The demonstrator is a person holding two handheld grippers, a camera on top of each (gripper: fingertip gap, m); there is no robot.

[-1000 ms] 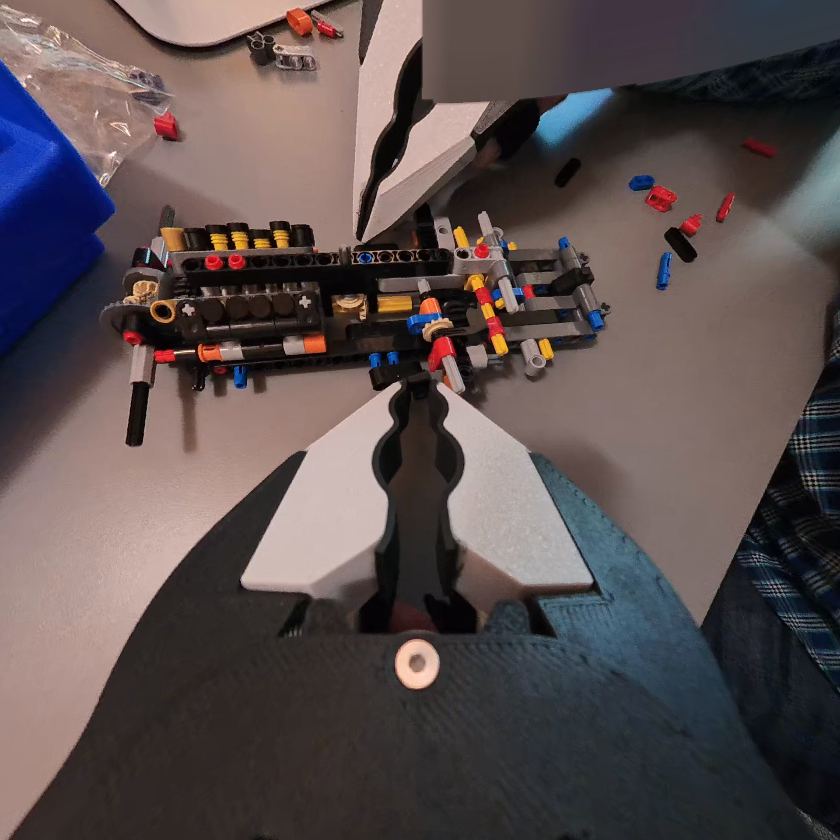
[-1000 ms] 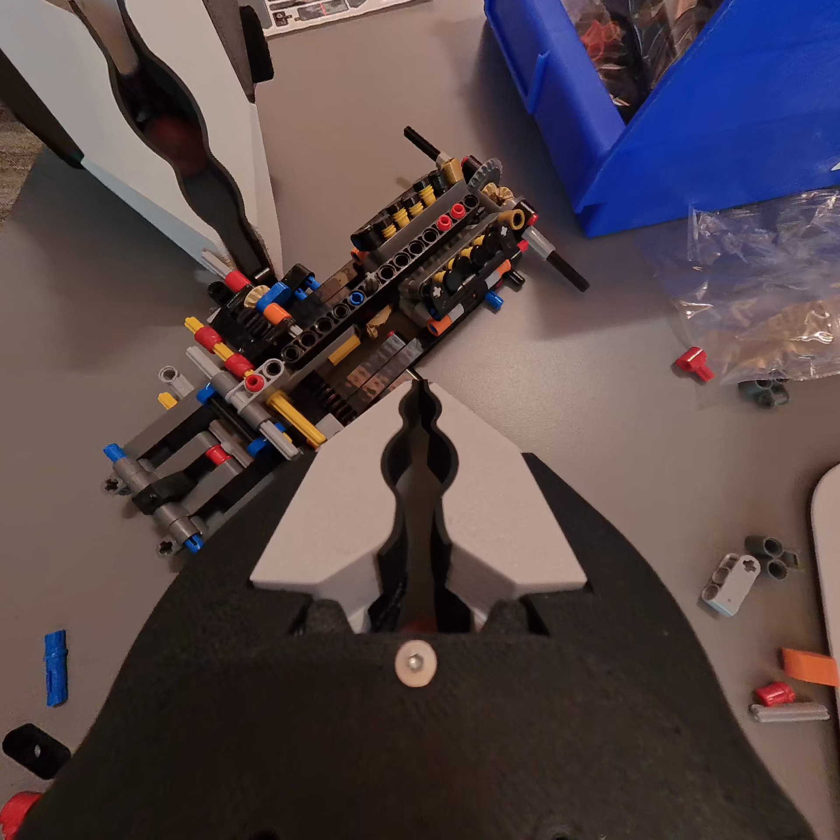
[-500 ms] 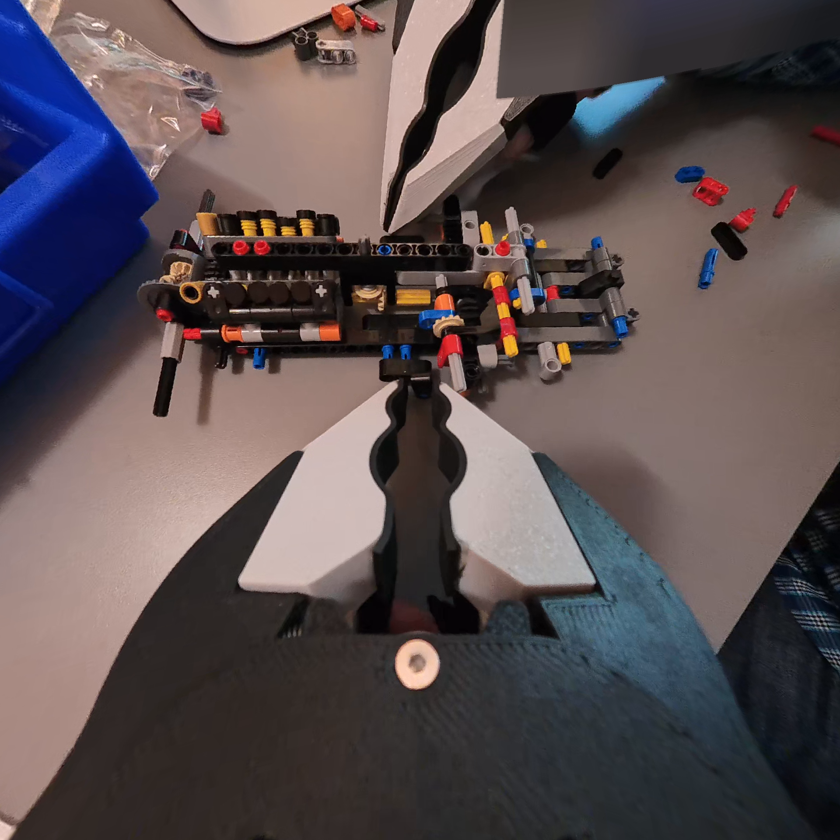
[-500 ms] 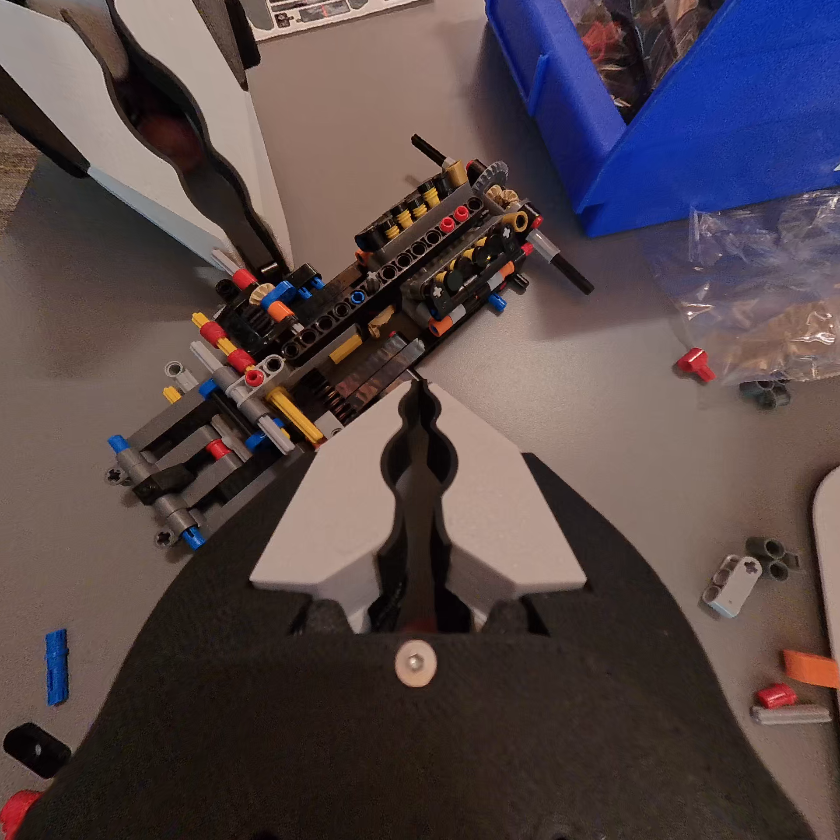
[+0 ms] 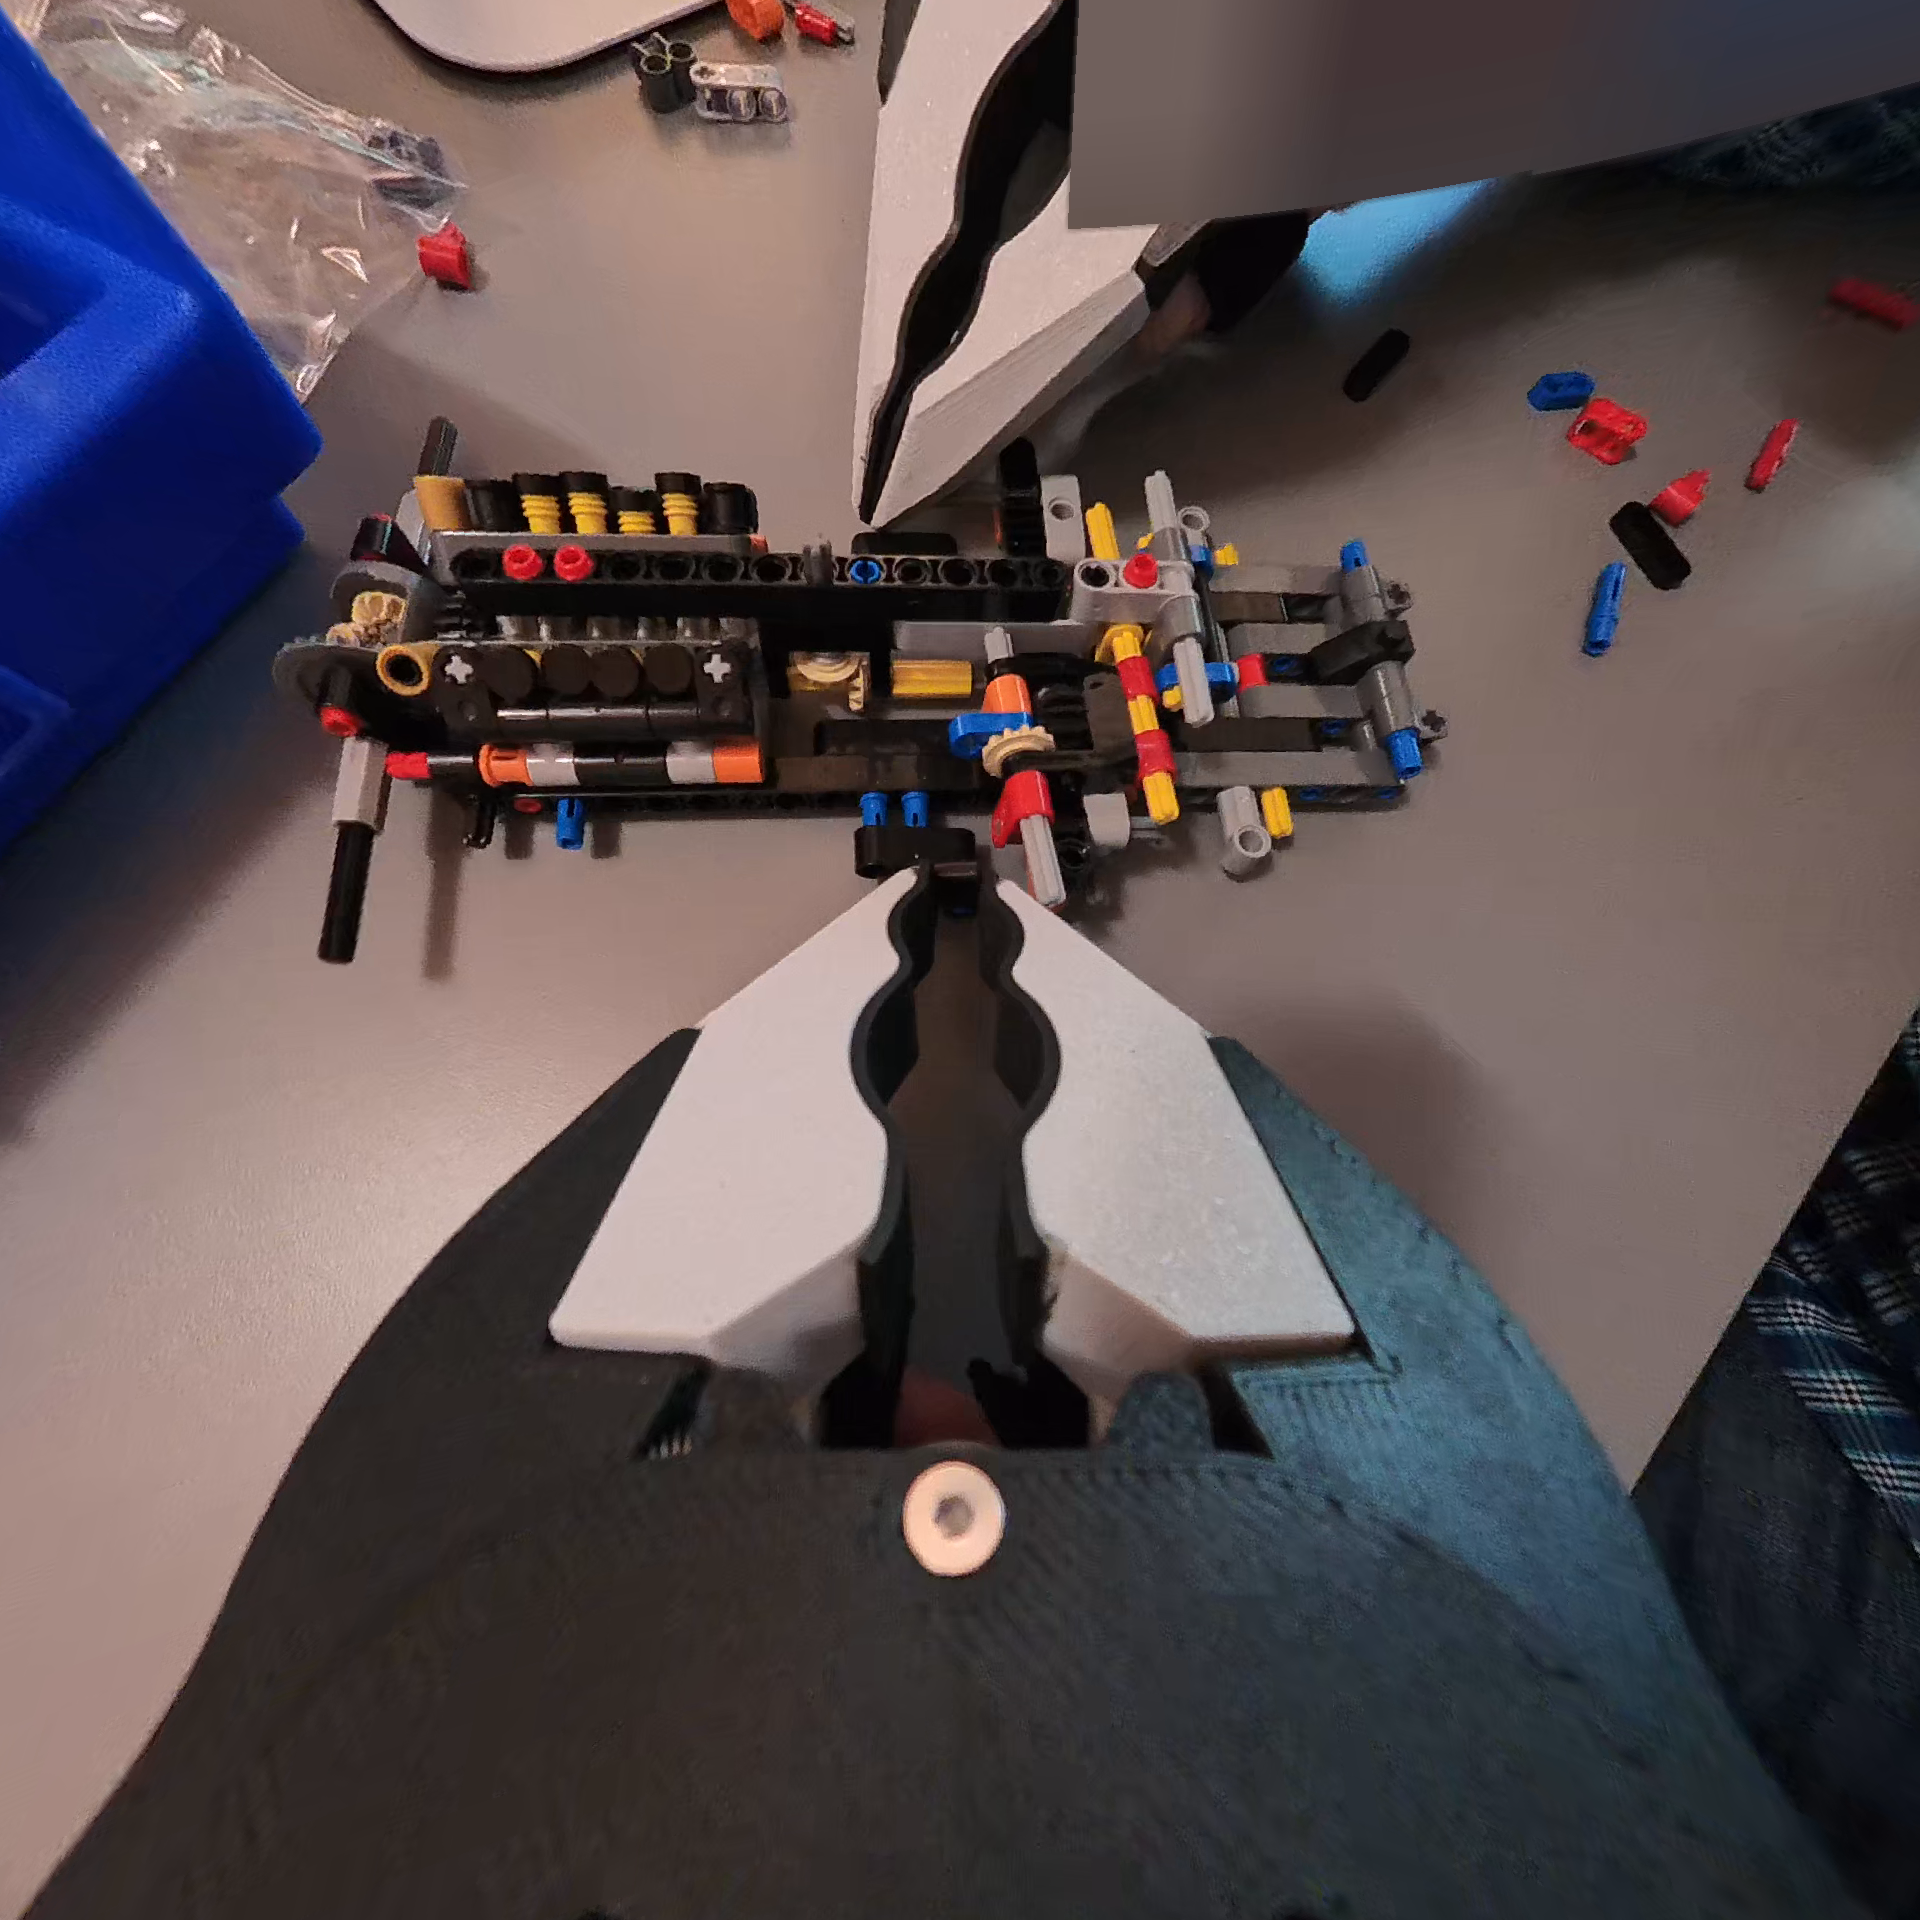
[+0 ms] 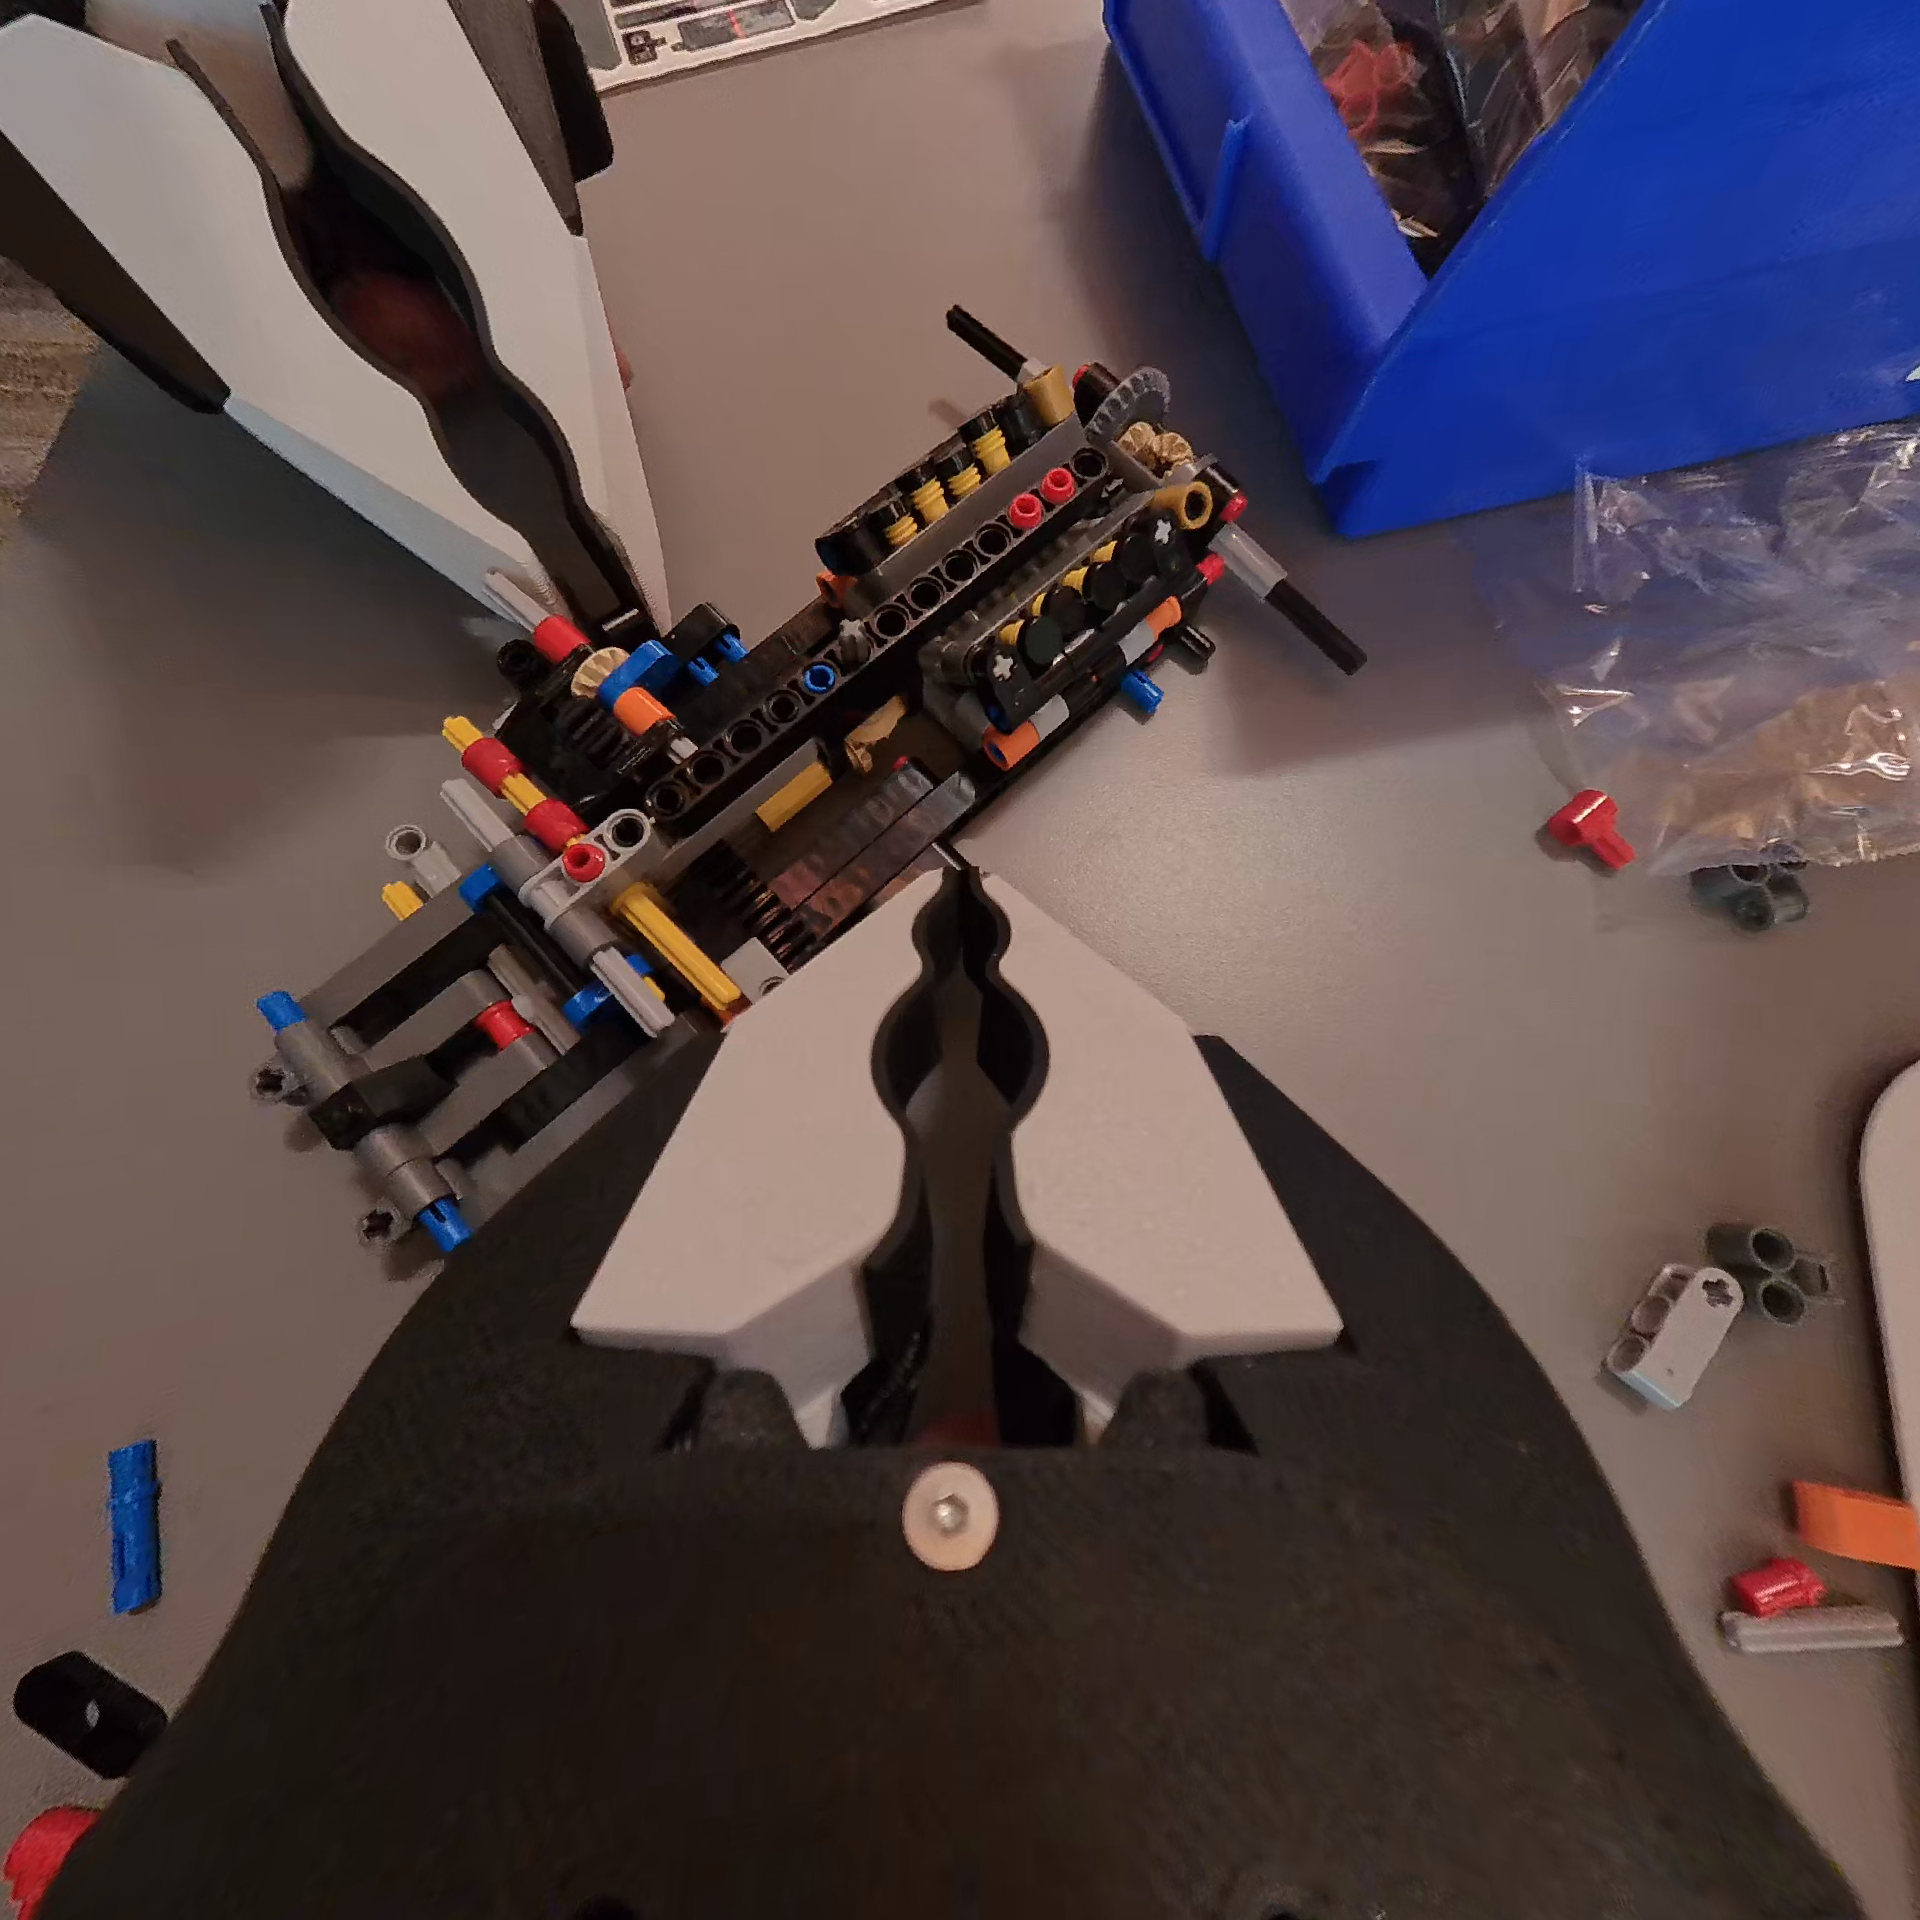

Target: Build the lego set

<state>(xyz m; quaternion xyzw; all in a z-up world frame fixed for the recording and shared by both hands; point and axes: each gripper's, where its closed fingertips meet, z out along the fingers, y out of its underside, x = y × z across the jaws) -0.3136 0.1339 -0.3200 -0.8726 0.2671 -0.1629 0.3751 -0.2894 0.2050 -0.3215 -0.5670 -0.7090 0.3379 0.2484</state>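
Note:
The long black, grey and yellow lego model (image 5: 810, 665) lies flat on the grey table; it also shows in the right wrist view (image 6: 831, 707). My left gripper (image 5: 951, 888) is shut on a small black connector (image 5: 909, 844), held against two blue pins on the model's near side. It also shows in the right wrist view (image 6: 621, 615). My right gripper (image 6: 961, 878) is shut, with its tip against the model's opposite long edge near the middle. In the left wrist view it comes down from above (image 5: 871, 509).
A blue bin (image 6: 1610, 260) and a clear bag of parts (image 6: 1745, 665) lie beyond the model's engine end. Loose red, blue and black pieces (image 5: 1642, 540) lie past the other end. Grey connectors (image 6: 1704, 1320) sit near a white tray edge (image 6: 1896, 1299). A plaid sleeve (image 5: 1849, 1351) is at the right. My right fingertips sit around 8 cm from my left ones.
The left view has shifted slightly, bringing more of the blue bin in. The right gripper has tilted a little. Both grippers stay shut at the model's sides.

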